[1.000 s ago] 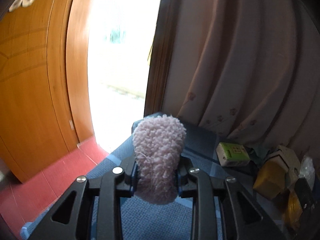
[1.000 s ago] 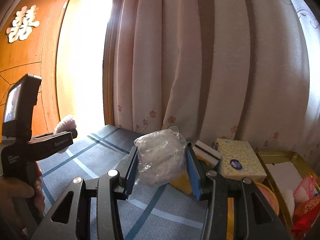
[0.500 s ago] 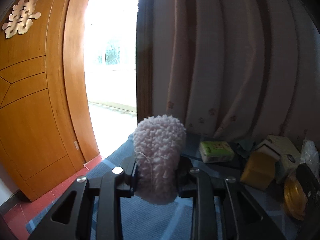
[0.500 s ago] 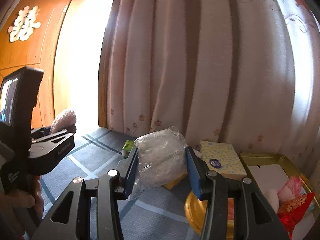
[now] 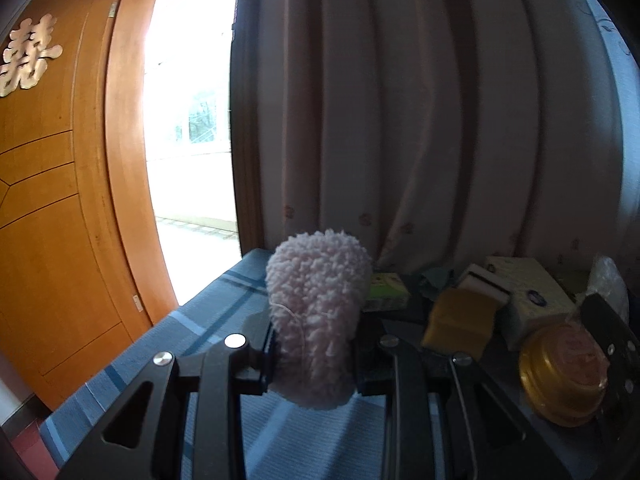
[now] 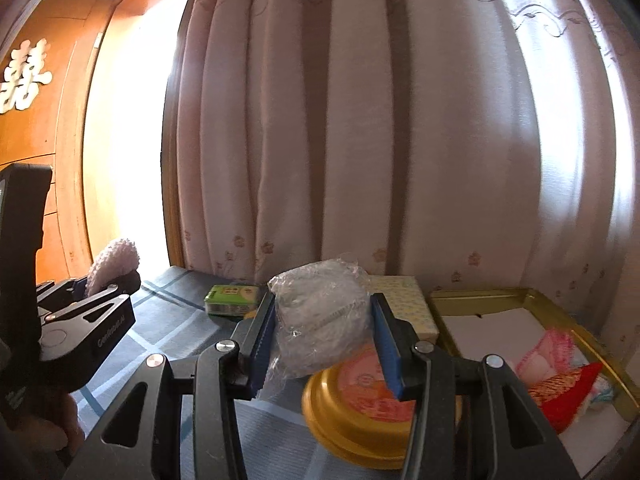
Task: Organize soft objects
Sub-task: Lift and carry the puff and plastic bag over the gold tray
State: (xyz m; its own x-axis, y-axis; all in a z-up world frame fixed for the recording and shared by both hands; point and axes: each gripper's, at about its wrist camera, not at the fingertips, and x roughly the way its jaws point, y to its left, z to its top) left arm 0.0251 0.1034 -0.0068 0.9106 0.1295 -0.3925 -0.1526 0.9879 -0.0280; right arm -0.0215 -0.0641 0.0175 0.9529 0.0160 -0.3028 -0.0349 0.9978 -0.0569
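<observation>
A fluffy pale pink plush piece (image 5: 318,320) is seen at lower centre of the left wrist view, standing upright and squeezed at its lower half. In the right wrist view it appears small at the left edge (image 6: 114,262). A crumpled clear plastic bag with white soft contents (image 6: 322,314) is held at lower centre there, raised above the blue striped cloth.

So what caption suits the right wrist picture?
Right gripper clamps a plastic-wrapped bundle above a gold tin.

Both wrist views face the curtain (image 5: 420,120), sharing clutter.
</observation>
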